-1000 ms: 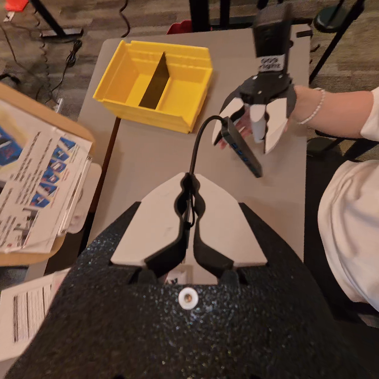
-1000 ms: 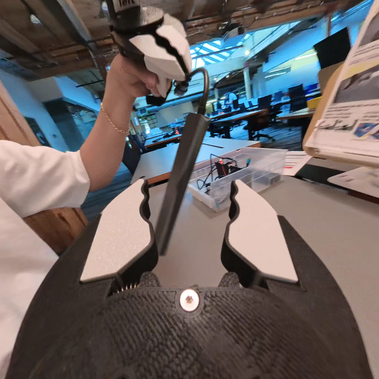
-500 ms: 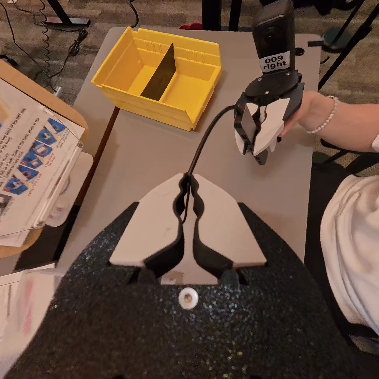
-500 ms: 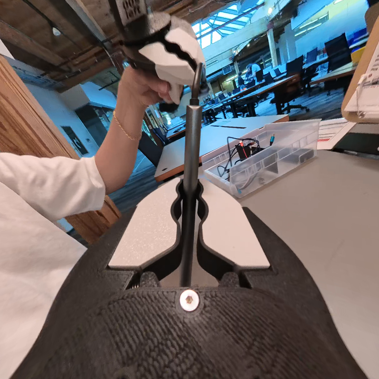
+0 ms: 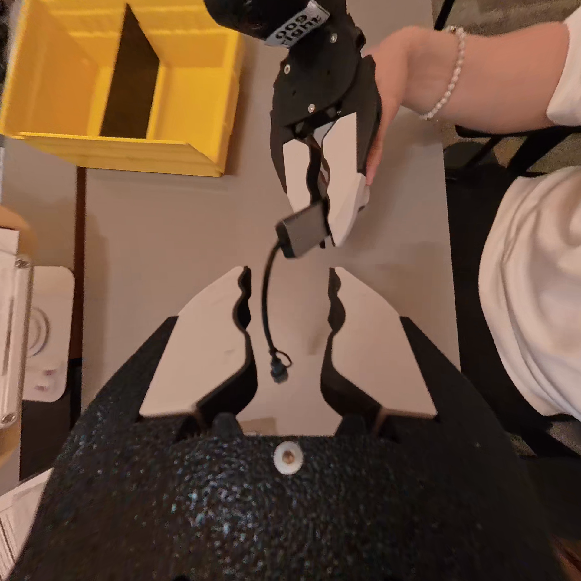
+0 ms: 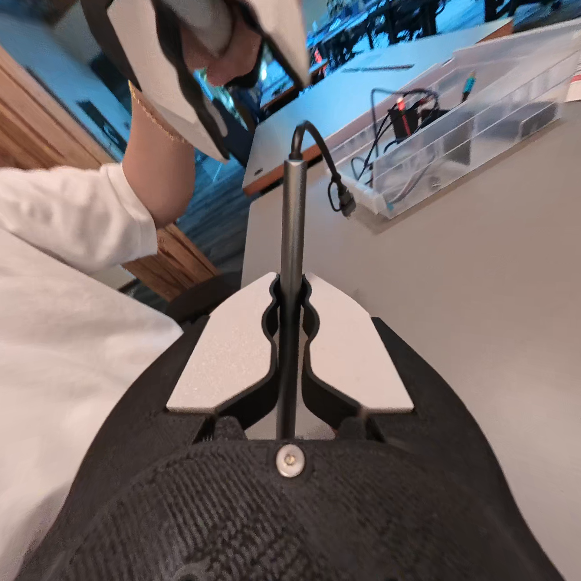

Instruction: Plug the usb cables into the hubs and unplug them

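The left gripper [image 5: 289, 317] stood with its fingers [image 5: 201, 352] spread wide apart, gripping nothing. The right gripper [image 6: 290, 283] had its fingers [image 6: 232, 349] pressed close together, clamped on a slim grey hub [image 6: 294, 220] that ran straight out between them. In the left wrist view the right gripper pointed toward the left one, a bare hand [image 5: 418, 72] with a bead bracelet behind it and a white sleeve at the forearm.

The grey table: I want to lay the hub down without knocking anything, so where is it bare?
The grey table is bare between the yellow bin and the left gripper, which is open. The right gripper, shut on the hub, hangs above that stretch. It is crowded by the clear organizer tray at the far edge.
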